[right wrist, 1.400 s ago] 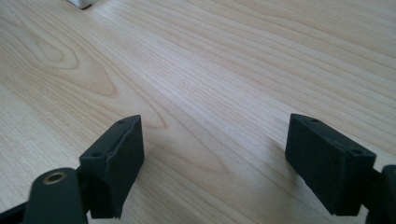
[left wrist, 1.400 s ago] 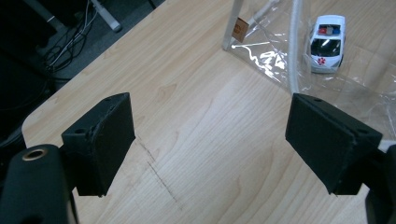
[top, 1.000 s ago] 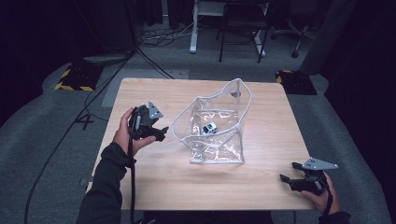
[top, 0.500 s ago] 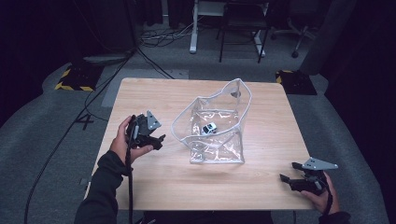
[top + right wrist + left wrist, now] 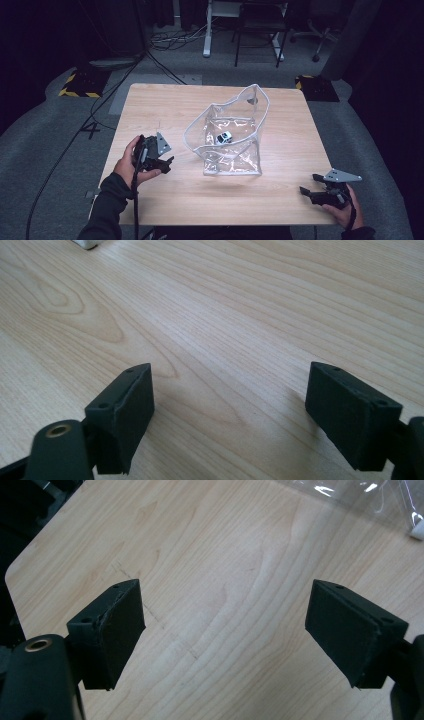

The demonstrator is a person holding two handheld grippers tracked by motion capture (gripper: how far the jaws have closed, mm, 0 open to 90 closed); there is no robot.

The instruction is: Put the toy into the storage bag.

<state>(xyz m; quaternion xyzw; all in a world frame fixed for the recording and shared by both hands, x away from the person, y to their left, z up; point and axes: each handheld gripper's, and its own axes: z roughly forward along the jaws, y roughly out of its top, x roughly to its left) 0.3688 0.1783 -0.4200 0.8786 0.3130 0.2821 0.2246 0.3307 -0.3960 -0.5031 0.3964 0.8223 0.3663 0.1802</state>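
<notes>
While my hands rest at the near side of the wooden table (image 5: 280, 200), I hold my right gripper (image 5: 311, 191) low by the near right corner, its black jaws spread wide with nothing between them; the right gripper view looks past them at bare wood grain. My left gripper (image 5: 167, 164) sits farther in, near the left edge, grey plate on top and its cable (image 5: 135, 200) trailing back along my sleeve. Its jaws also stand wide apart and empty, pointed toward the middle of the table, well short of the bag. Beyond them, at the table's centre, a clear plastic bag (image 5: 232, 160) with a white-trimmed rim stands open and slumped. A small white toy car (image 5: 224, 137) lies inside it. Farther off, past the table's far edge, a dark chair (image 5: 260, 22) and a white desk leg (image 5: 206, 30) stand on grey carpet.
</notes>
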